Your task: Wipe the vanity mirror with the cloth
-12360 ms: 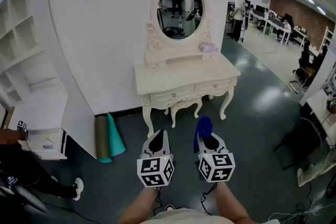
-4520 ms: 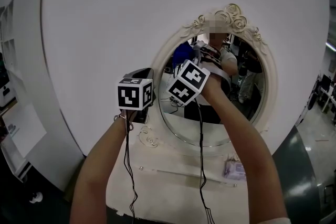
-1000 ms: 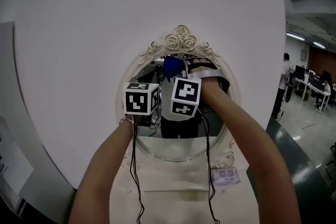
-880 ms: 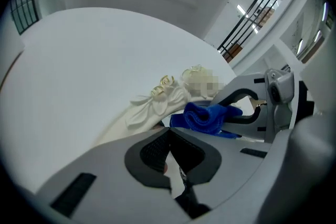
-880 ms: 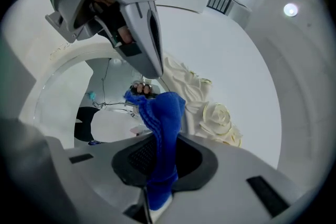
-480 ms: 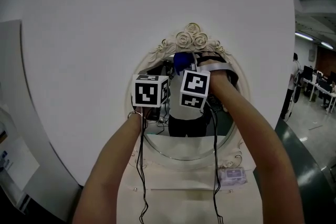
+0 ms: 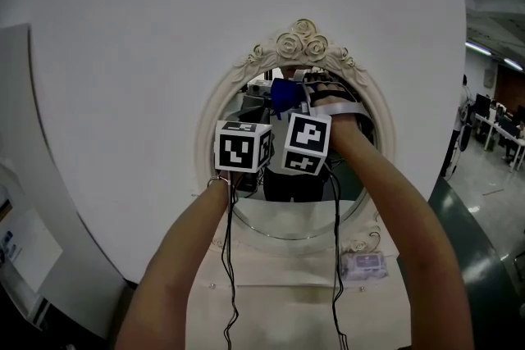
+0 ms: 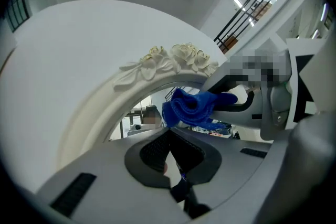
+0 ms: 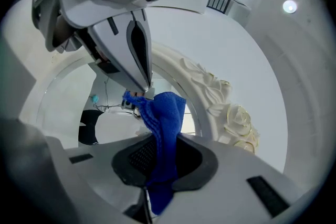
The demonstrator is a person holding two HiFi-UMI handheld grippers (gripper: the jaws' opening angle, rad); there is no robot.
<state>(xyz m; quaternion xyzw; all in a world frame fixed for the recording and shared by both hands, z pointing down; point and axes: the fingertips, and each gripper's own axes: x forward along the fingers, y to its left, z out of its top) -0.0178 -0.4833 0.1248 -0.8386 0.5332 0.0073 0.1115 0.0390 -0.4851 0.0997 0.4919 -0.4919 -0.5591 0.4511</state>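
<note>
With the right gripper point(image 9: 156, 159), pinches a blue cloth point(image 9: 165, 113) between the pads, arm raised. Holds the left gripper point(image 8: 170, 157) just beside it, jaws pressed together on nothing, the two marker cubes side by side.

Behind both, a white wall point(image 7: 123, 53) across most of the head view. Against it, a cream vanity table point(image 7: 271, 291). On the table, the oval vanity mirror point(image 7: 287, 217) in a scrolled frame topped with carved roses point(image 7: 299, 41). Presses the bunched end of the cloth up against the upper glass, just below the roses and left of centre. On the tabletop by the frame's lower right foot, a small pale packet point(image 7: 363, 263).
</note>
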